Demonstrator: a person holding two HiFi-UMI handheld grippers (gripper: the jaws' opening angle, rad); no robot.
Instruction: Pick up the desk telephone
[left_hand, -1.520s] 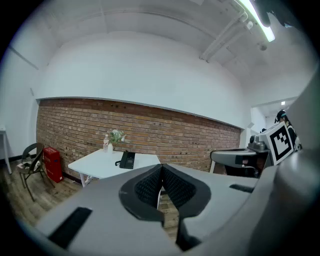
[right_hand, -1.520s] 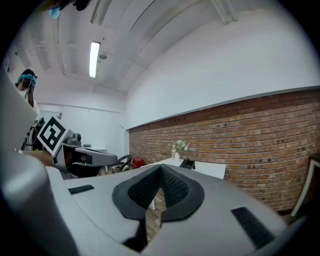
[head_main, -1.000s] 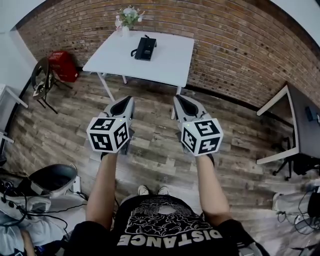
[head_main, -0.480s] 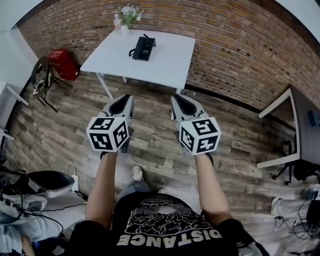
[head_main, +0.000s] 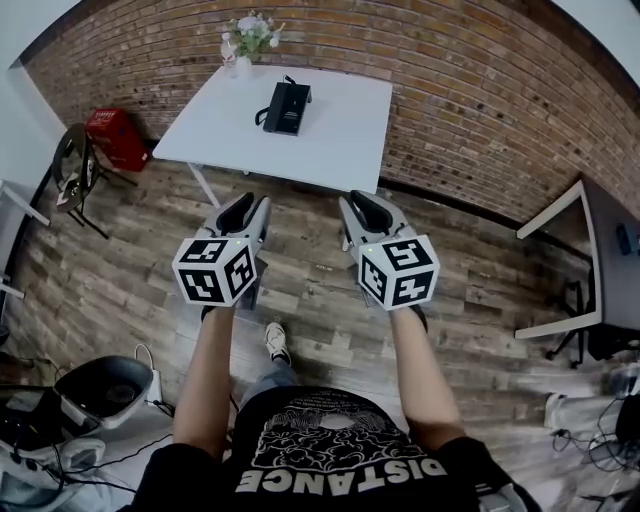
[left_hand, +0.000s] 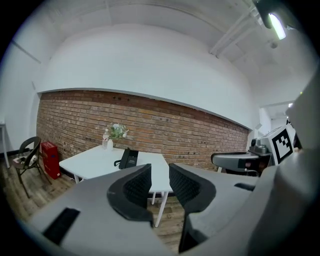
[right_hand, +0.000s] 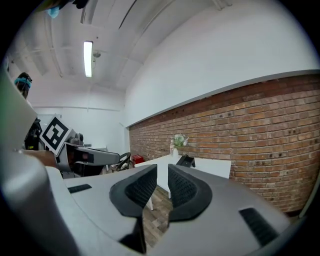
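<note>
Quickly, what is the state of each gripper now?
Left gripper: jaws opening, nothing between them.
Right gripper: jaws opening, nothing between them.

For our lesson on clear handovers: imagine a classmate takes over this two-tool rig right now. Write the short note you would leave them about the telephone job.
Left tool: jaws opening, nothing between them.
Right tool: jaws opening, also empty.
Black desk telephone: lies untouched on the white square table by the red brick wall, near a small vase of flowers.
Both tools are held over the wooden plank floor, short of the table.
Done: nothing yet.
Left: walk up to the table, close a tool on the telephone, lift it.
</note>
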